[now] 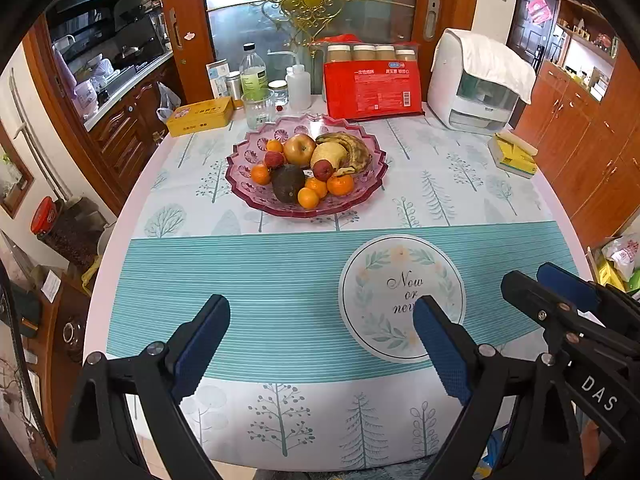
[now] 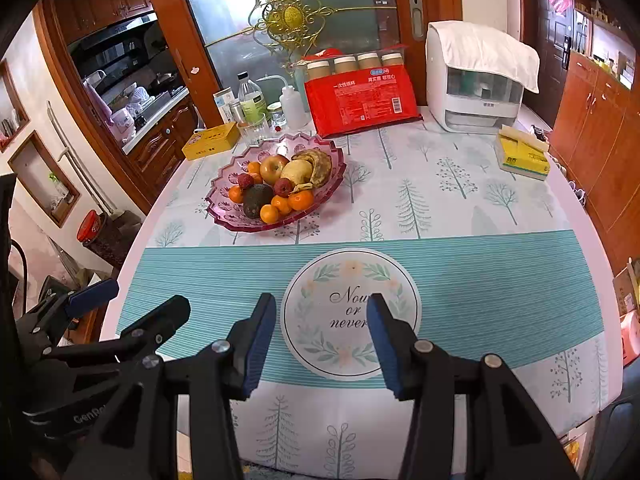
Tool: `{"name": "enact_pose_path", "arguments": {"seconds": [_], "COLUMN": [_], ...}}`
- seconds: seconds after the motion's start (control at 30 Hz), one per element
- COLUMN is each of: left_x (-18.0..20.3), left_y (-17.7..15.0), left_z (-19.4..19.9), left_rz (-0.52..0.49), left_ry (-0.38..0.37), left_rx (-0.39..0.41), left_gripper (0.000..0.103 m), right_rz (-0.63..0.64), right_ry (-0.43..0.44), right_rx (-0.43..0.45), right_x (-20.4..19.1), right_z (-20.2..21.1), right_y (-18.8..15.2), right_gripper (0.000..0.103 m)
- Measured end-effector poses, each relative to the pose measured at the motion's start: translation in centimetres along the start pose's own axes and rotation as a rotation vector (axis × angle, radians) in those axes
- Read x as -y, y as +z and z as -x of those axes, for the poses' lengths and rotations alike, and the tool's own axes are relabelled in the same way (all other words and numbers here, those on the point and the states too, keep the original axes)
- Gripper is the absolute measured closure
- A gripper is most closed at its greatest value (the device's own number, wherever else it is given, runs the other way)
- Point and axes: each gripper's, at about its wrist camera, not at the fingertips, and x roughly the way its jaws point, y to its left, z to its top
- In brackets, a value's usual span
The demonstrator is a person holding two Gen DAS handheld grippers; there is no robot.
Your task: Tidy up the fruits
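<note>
A pink glass bowl (image 1: 372, 184) (image 2: 218, 206) stands on the far half of the table. It holds an apple (image 1: 299, 149) (image 2: 273, 168), a browned banana (image 1: 352, 148) (image 2: 318, 166), a dark avocado (image 1: 288, 182) (image 2: 257, 200), several small oranges (image 1: 340, 185) (image 2: 301, 200) and red lychees (image 1: 322, 169). My left gripper (image 1: 320, 320) hovers wide open over the teal stripe of the tablecloth, well short of the bowl. My right gripper (image 2: 322, 304) is beside it, over the round "Now or never" print (image 2: 350, 312). Its jaws stand narrower, open, with nothing between them.
Behind the bowl stand a drinking glass (image 1: 258, 108), bottles (image 1: 253, 70), a yellow tin (image 1: 200, 116) and a red pack of paper cups (image 1: 372, 90). A white appliance (image 1: 476, 88) and a yellow box (image 1: 514, 154) sit at the far right. The table edge curves away on both sides.
</note>
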Motion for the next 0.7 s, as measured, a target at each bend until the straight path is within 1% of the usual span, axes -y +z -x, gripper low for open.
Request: {"name": "enact_pose_path", "arguments": {"seconds": [0.37, 0.7], "left_x": [-0.9, -1.3], "left_y": [-0.5, 0.2], "left_z": [0.0, -0.5], "left_rz": [0.008, 0.011], "left_ry": [0.0, 0.001], "left_rx": [-0.009, -0.02], "left_gripper": [0.01, 0.01], "right_rz": [0.003, 0.001], "right_ry": [0.004, 0.002], "right_rx": [-0.001, -0.004], "right_x": [-0.3, -0.3], "right_z": [0.0, -0.2], "right_y": [0.0, 0.1], "right_gripper": [0.055, 0.055]}}
